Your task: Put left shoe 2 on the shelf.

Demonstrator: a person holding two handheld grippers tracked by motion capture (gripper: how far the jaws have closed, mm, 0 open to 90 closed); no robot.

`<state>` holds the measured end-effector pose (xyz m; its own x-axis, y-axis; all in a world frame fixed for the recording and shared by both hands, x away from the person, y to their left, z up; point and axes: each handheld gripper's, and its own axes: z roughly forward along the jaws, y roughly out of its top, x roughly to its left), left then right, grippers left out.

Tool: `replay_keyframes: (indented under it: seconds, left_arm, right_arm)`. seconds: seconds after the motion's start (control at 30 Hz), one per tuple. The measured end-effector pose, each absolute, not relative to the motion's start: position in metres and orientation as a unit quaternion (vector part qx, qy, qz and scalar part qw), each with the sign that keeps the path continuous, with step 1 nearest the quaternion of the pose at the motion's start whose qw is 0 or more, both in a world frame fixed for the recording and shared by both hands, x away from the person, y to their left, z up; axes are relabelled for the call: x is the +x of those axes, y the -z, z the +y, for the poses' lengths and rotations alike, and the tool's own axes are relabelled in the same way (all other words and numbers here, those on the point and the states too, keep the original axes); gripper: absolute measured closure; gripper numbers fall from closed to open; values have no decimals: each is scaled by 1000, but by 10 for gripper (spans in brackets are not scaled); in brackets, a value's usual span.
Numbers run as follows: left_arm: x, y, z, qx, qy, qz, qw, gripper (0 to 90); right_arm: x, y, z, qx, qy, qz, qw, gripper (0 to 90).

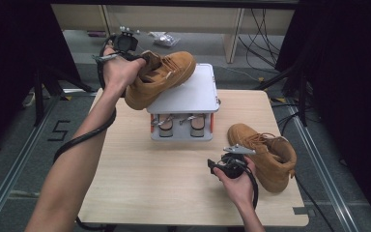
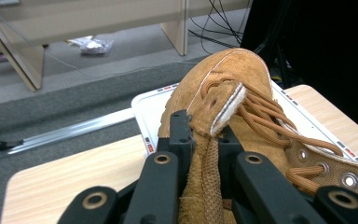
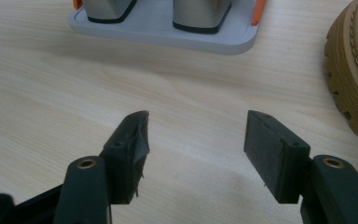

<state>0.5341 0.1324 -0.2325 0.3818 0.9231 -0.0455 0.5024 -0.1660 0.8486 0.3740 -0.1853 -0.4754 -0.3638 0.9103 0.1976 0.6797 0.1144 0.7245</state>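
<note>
left fingers [image 2: 200, 135]: pressed on the heel tab and collar of the tan boot [image 1: 162, 77], a thin strip of suede pinched between them, nearly all the boot hanging out ahead of the tips.
tan boot: held tilted, toe resting on or just above the top plate of the grey stand [image 1: 195, 94]; i cannot tell whether it touches.
slip risk: the pinch is narrow and far behind the boot's weight, so the suede could slide out from between the fingers and the boot drop onto the plate or off its near edge.
twist risk: with so small a hold the boot may swing round the fingers and land askew.
stand risk: a heavy landing at the plate's edge could tip or shove the stand.
right fingers [image 3: 193, 156]: spread apart, nothing between them, low over the tabletop [image 3: 42, 84].
second boot [image 1: 265, 154]: upright on the tabletop just to the outer side of the right fingers; a careless sweep could knock it toward the tabletop edge.
</note>
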Motion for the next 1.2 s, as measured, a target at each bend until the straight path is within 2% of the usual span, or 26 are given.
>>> replay_keyframes:
  seconds: [0.2, 0.23, 0.37, 0.4, 0.43, 0.53, 0.87, 0.9, 0.97, 1.03, 1.2]
  left_arm:
    - [538, 236, 129, 720, -246, 497, 416, 818]
    - [539, 236, 130, 724, -245, 495, 414, 816]
    - [545, 238, 128, 728, -251, 491, 407, 798]
    - [548, 239, 128, 727, -251, 493, 406, 794]
    - [549, 239, 129, 726, -251, 494, 406, 791]
    - [554, 241, 130, 724, -253, 498, 405, 777]
    - [561, 243, 137, 719, -250, 506, 406, 725]
    - [561, 243, 137, 714, -252, 503, 416, 707]
    - [563, 246, 137, 719, -258, 501, 407, 614]
    - [565, 249, 140, 703, -255, 514, 420, 602]
    - [566, 249, 140, 703, -256, 513, 422, 571]
  right_arm:
    - [375, 476, -187, 540, -379, 736, 155, 407]
    - [373, 476, -184, 552, -381, 727, 144, 407]
    - [376, 479, -186, 539, -379, 735, 157, 407]
    - [374, 477, -185, 548, -377, 732, 147, 406]
    - [376, 478, -187, 531, -375, 742, 163, 406]
    - [373, 478, -185, 551, -374, 732, 146, 406]
    - [376, 482, -184, 542, -379, 736, 146, 404]
    - [376, 483, -184, 544, -375, 735, 150, 404]
    - [376, 483, -183, 544, -372, 737, 151, 403]
    - [376, 483, -183, 544, -372, 737, 151, 402]
    - [376, 484, -183, 543, -374, 738, 144, 400]
